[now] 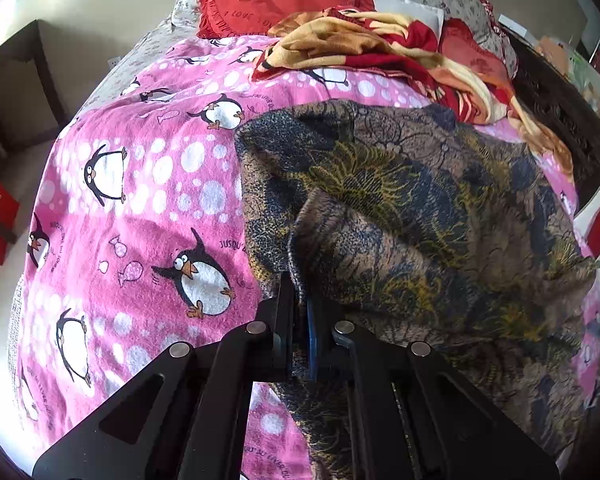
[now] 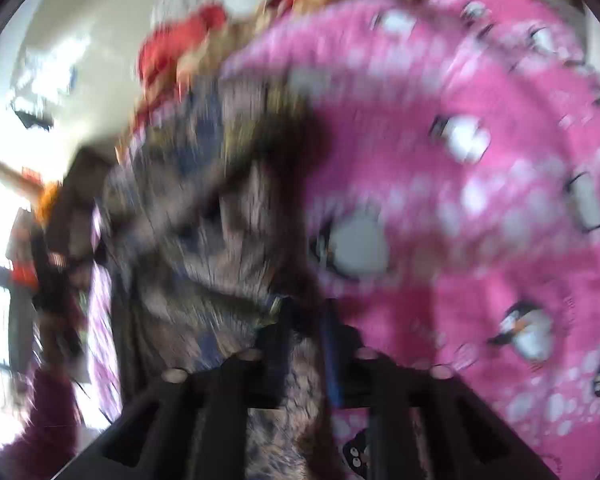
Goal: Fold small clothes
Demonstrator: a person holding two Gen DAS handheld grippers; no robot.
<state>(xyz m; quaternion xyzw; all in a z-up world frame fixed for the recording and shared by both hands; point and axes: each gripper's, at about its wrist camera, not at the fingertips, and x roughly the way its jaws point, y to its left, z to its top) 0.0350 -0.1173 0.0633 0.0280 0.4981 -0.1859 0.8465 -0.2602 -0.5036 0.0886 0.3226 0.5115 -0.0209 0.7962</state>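
Both grippers pinched the patterned garment (image 1: 400, 208) over the pink penguin blanket (image 1: 140, 184).
Left gripper (image 1: 302, 300) clamped its 6 o'clock hem; right gripper (image 2: 304, 320), blurred, looked clamped too. Best kept level, edges matched.

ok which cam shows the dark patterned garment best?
Left wrist. It shows the brown, navy and mustard floral garment sharply, spread on the pink penguin blanket, its edge pinched in the left tongs. Right wrist is motion-blurred: only smeared cloth at the right tongs.

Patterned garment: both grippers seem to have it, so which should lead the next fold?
Left, probably. The left gripper is clamped on the patterned garment edge in a sharp view; the right gripper view is motion-blurred, its grip less certain.
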